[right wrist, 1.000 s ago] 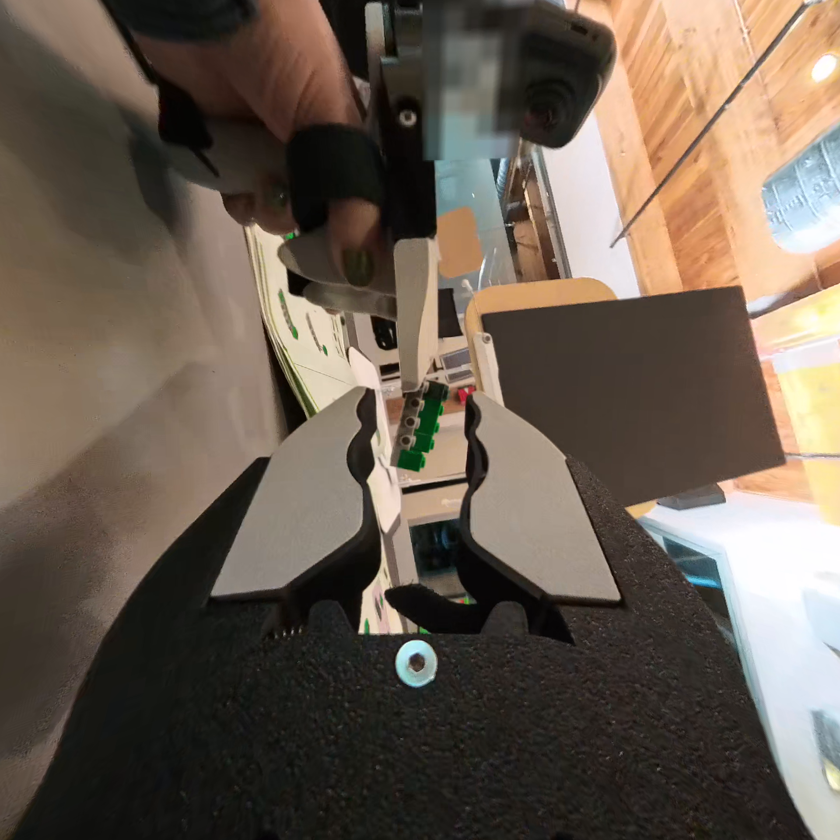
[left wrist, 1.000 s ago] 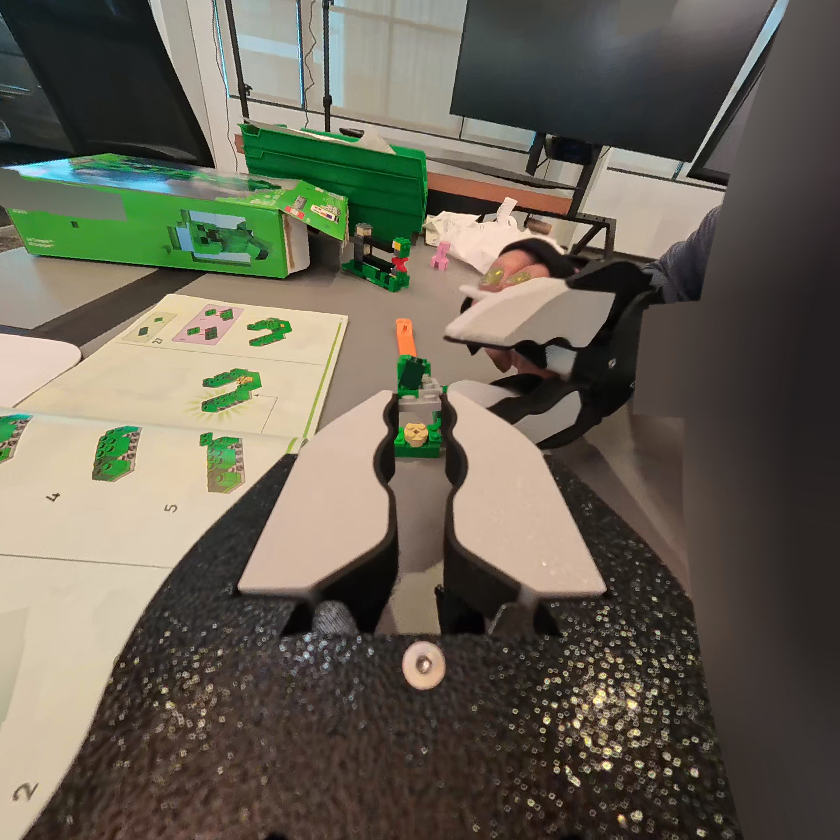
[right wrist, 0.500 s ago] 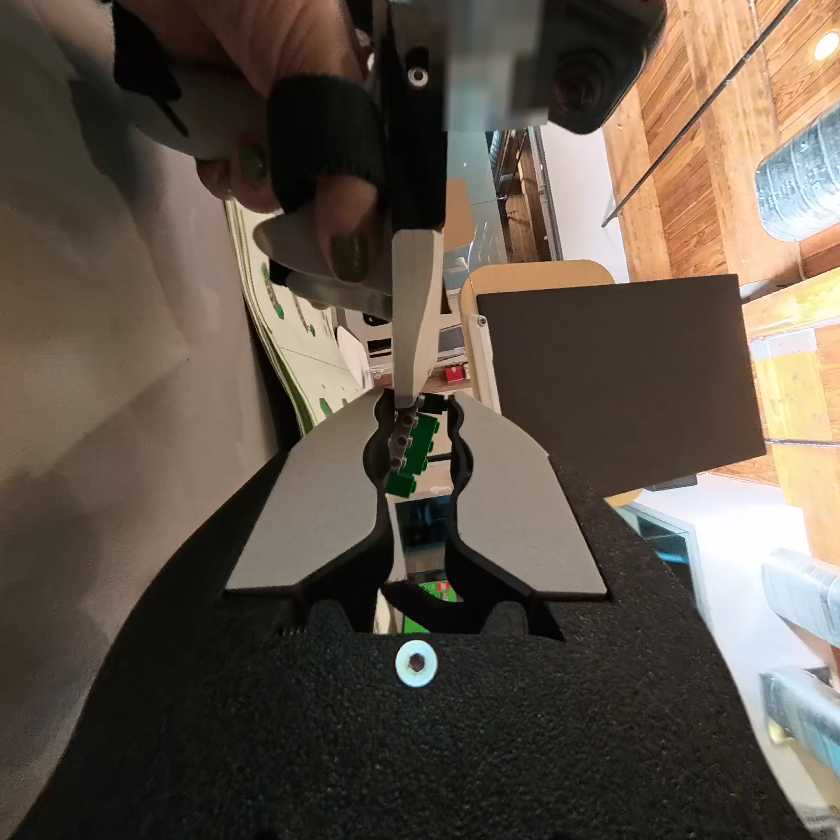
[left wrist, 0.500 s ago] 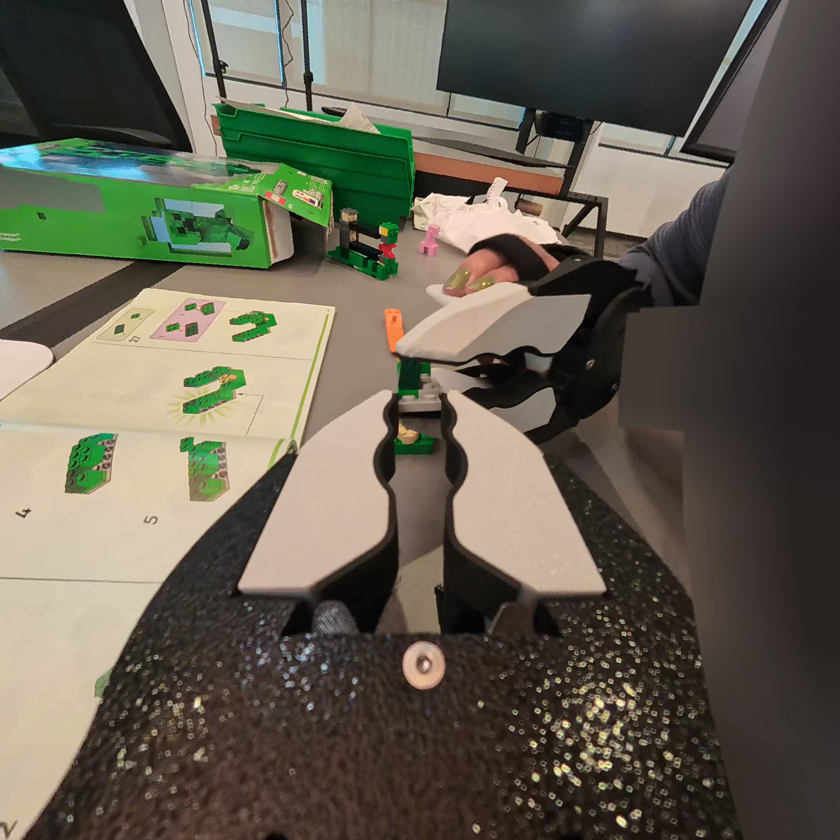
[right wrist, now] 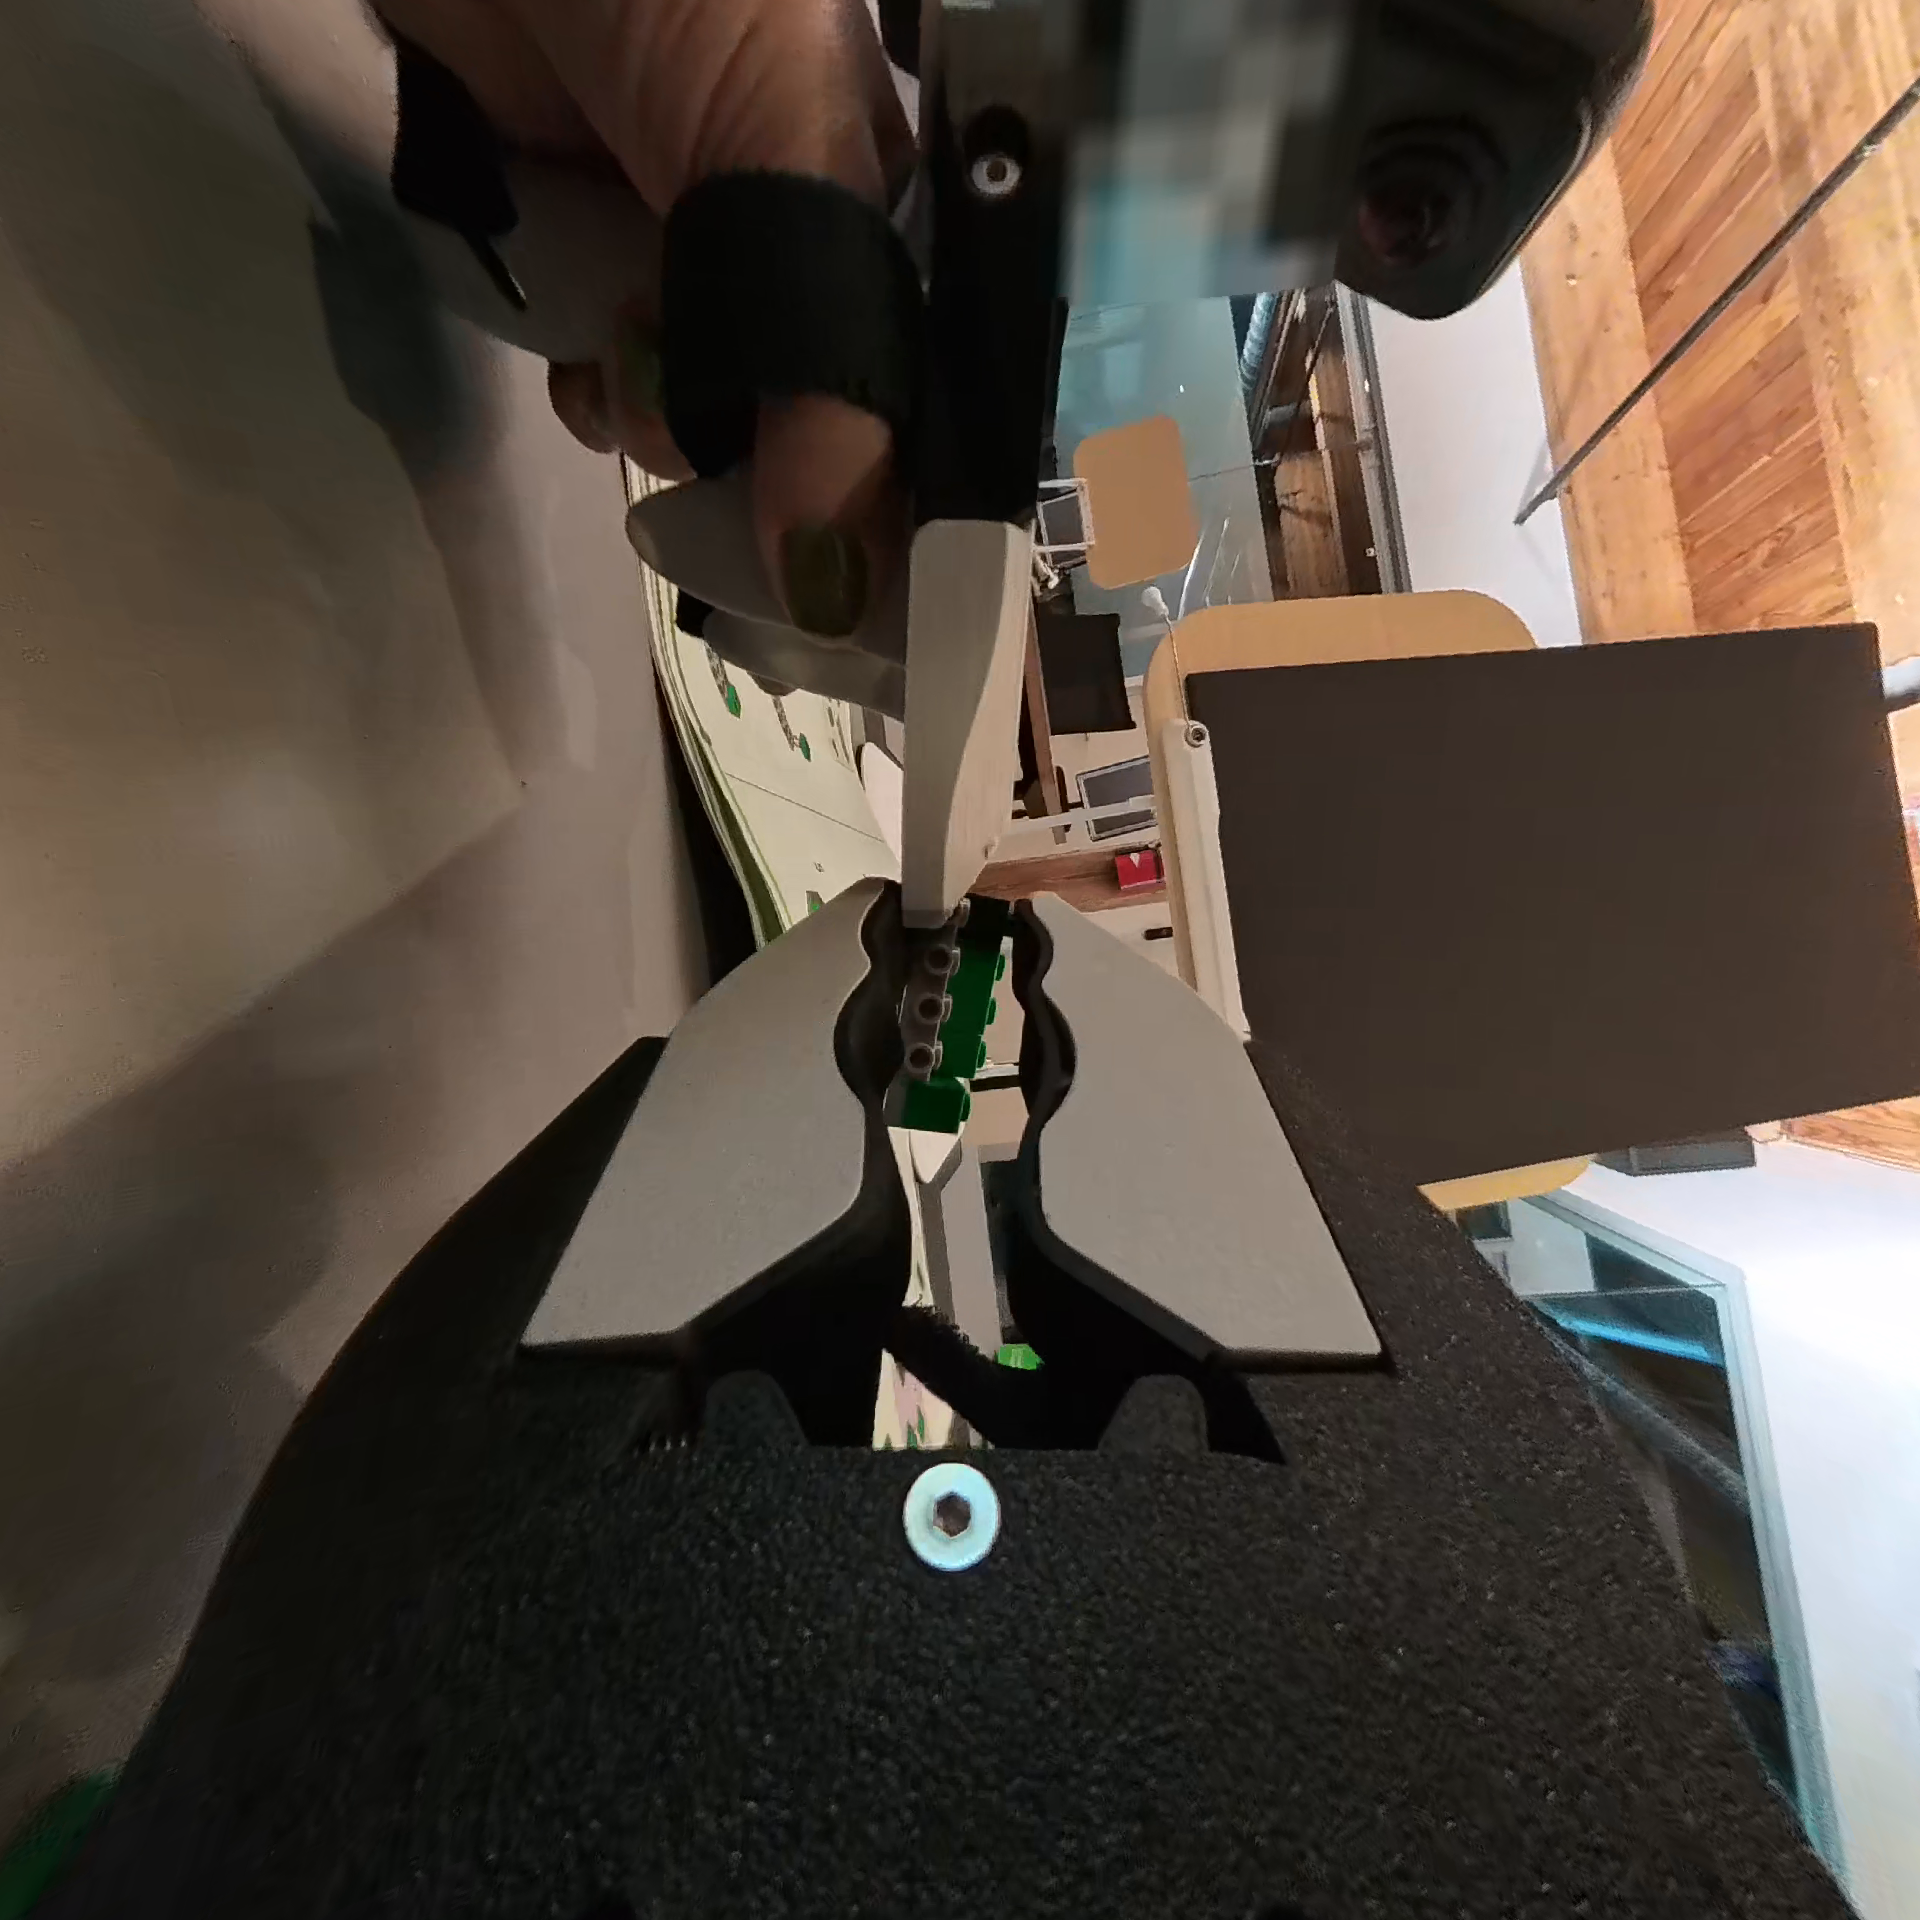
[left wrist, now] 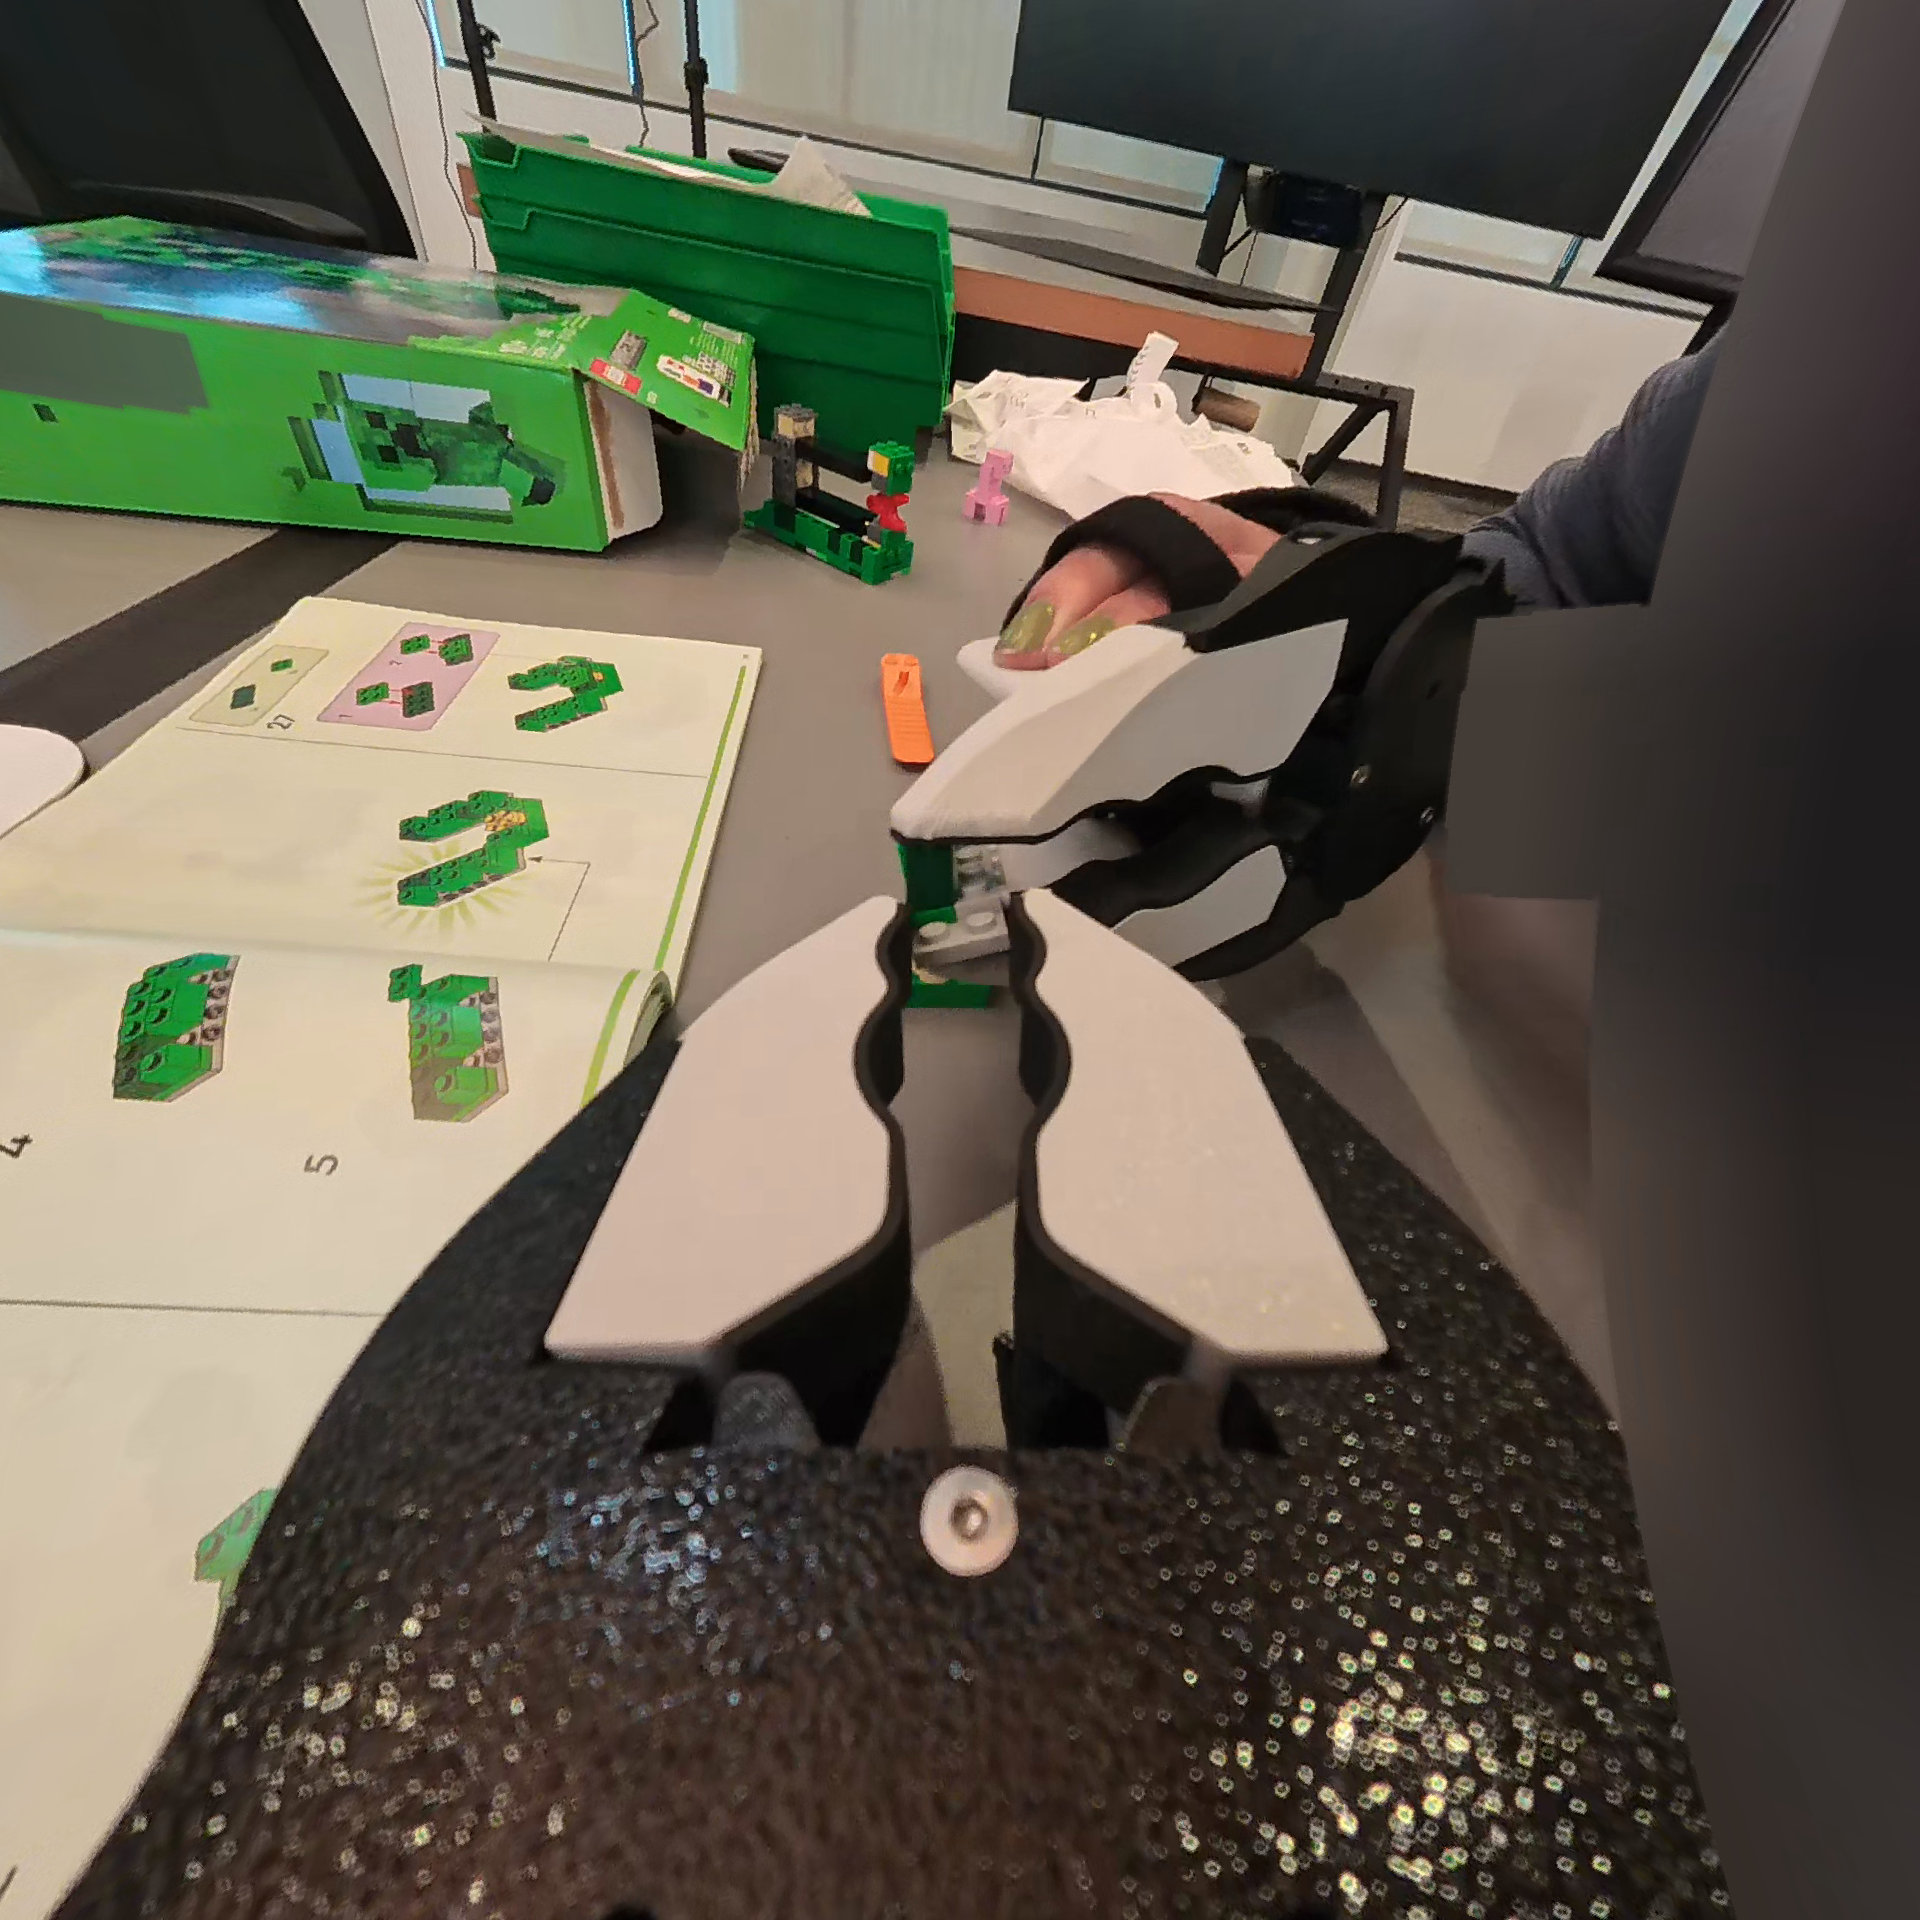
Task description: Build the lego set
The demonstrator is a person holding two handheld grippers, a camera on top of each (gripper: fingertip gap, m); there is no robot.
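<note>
Instruction booklet [left wrist: 395,883] lies open left of the green-and-grey brick assembly [left wrist: 951,935], for reference. My left tongs [left wrist: 954,920] clamp the assembly above the surface [left wrist: 810,623], steadying it. My right tongs [right wrist: 951,920] straddle it side-on; contact unclear, probably pressing bricks together.

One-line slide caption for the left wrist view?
Both tools meet on a small green-and-grey brick assembly beside the open instruction booklet on a grey table.
</note>
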